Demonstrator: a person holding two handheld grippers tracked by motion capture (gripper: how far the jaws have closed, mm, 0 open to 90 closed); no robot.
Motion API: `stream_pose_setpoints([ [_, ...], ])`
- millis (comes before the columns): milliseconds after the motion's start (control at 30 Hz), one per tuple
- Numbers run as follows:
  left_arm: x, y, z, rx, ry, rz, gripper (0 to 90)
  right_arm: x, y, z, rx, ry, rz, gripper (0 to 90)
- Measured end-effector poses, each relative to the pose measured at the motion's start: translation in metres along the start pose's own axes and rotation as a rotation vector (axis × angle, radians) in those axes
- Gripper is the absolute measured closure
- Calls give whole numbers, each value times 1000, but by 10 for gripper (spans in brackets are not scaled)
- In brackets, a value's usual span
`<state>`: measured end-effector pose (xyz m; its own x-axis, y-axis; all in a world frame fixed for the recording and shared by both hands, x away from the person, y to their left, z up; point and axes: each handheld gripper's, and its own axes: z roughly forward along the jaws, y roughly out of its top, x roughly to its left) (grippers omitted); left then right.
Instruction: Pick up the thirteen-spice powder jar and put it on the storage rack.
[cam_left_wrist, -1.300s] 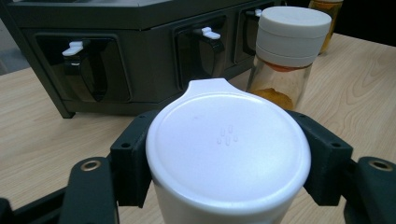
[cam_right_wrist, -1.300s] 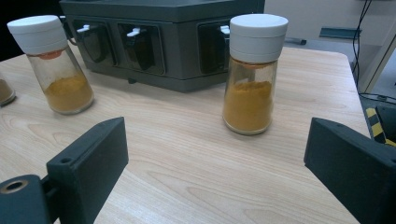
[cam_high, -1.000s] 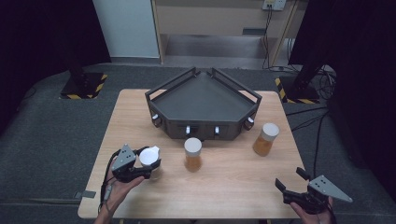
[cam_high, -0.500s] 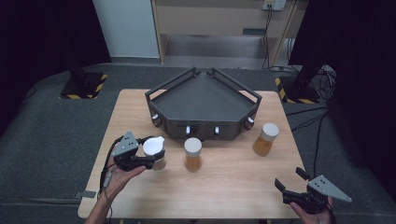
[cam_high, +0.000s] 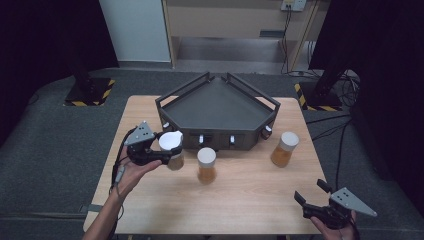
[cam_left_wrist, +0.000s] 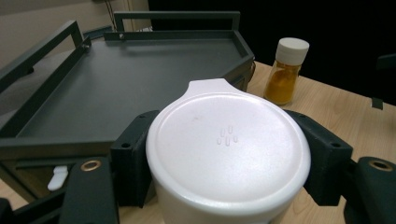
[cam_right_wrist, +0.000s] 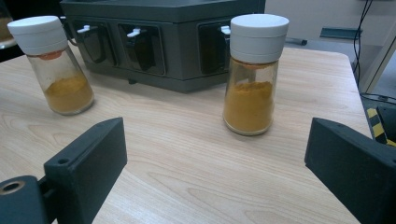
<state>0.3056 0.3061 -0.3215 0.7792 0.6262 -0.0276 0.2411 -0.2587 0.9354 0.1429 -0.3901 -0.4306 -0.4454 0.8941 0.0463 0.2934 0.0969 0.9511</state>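
My left gripper (cam_high: 169, 151) is shut on a white-lidded spice jar (cam_high: 170, 141) and holds it off the table, just before the front left corner of the dark tray (cam_high: 220, 107). In the left gripper view the jar's lid (cam_left_wrist: 229, 144) sits between both black pads. Two like jars of orange powder stand on the table: one (cam_high: 206, 164) in front of the tray, one (cam_high: 284, 149) at its right. My right gripper (cam_high: 311, 192) rests open near the table's front right corner; its jaws have just opened a little wider, with nothing between them (cam_right_wrist: 215, 168).
The tray (cam_left_wrist: 93, 84) has raised rails and several small white latches on its front wall (cam_right_wrist: 163, 46). Bare wooden table (cam_high: 250, 200) stretches between the jars and the front edge. Grey floor and black stands surround the table.
My left gripper has risen with the jar and moved right, toward the tray's front left corner. The right hand has stayed where it was.
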Motion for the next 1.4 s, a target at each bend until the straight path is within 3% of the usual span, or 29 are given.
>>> stream_pose_setpoints([
  [500,12,57,10,0,-2,32,302,-1,-1,-1,-13,2,7,9],
  [800,22,89,18,-14,-2,23,301,-1,-2,0,-15,5,4,6],
  [1167,30,124,39,6,55,25,302,-1,-2,0,-14,10,8,7],
  [1400,39,133,56,8,81,9,302,-2,-2,-1,-15,13,8,8],
])
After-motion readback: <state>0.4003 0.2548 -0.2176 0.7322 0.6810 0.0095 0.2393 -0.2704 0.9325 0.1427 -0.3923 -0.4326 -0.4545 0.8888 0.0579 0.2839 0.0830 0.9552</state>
